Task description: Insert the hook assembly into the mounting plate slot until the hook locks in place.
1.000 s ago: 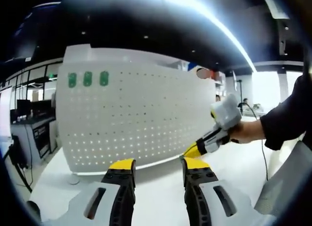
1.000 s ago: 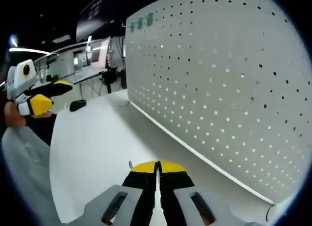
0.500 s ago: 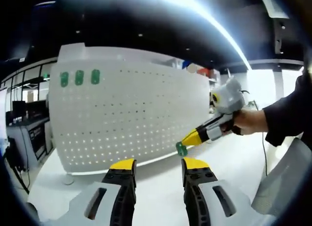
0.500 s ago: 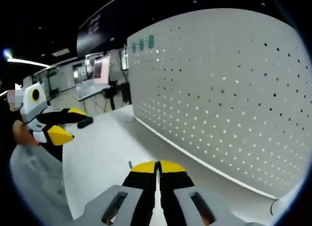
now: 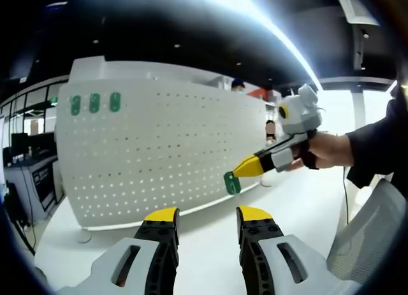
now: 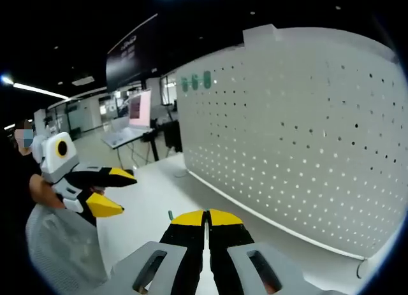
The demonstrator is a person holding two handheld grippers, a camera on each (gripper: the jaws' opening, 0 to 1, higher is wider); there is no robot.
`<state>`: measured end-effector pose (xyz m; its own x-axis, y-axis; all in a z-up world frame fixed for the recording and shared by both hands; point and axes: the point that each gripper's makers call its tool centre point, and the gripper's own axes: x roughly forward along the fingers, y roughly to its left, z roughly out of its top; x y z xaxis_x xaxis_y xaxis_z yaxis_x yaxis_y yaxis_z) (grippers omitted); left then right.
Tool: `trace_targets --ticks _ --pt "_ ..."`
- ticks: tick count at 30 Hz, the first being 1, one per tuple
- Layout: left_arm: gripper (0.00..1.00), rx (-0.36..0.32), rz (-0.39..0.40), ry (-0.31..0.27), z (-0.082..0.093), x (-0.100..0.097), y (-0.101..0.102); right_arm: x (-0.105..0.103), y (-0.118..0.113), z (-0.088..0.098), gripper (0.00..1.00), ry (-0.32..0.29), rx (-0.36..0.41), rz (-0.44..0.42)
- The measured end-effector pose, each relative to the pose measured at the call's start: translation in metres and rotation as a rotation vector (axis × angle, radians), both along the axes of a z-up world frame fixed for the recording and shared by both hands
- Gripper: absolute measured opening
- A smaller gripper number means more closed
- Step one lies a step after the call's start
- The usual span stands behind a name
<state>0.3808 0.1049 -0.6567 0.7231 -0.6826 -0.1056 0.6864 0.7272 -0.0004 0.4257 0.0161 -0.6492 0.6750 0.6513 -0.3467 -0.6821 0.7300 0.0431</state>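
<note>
Insertion not begun: right gripper (image 5: 237, 178), mid-frame, pinches green hook (image 5: 232, 183) short of white pegboard (image 5: 159, 155), three hooks (image 5: 94, 104) mounted upper left; left gripper (image 5: 205, 213) gapes empty.

A glaring ceiling light strip (image 5: 268, 21) is blown out; straight lines are bent by fisheye distortion, and the ceilings are left dim.

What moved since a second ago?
The right gripper rose off the table, holding the green hook up toward the white pegboard. The left gripper stayed open and empty. Three green hooks stayed on the board's top corner.
</note>
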Motion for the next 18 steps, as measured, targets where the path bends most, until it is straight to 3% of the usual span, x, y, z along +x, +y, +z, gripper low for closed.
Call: trace_targets --ticks 18 --pt "0.35 -0.037 -0.021 -0.030 0.019 0.002 -0.013 -0.013 0.026 0.028 0.00 -0.029 0.075 0.042"
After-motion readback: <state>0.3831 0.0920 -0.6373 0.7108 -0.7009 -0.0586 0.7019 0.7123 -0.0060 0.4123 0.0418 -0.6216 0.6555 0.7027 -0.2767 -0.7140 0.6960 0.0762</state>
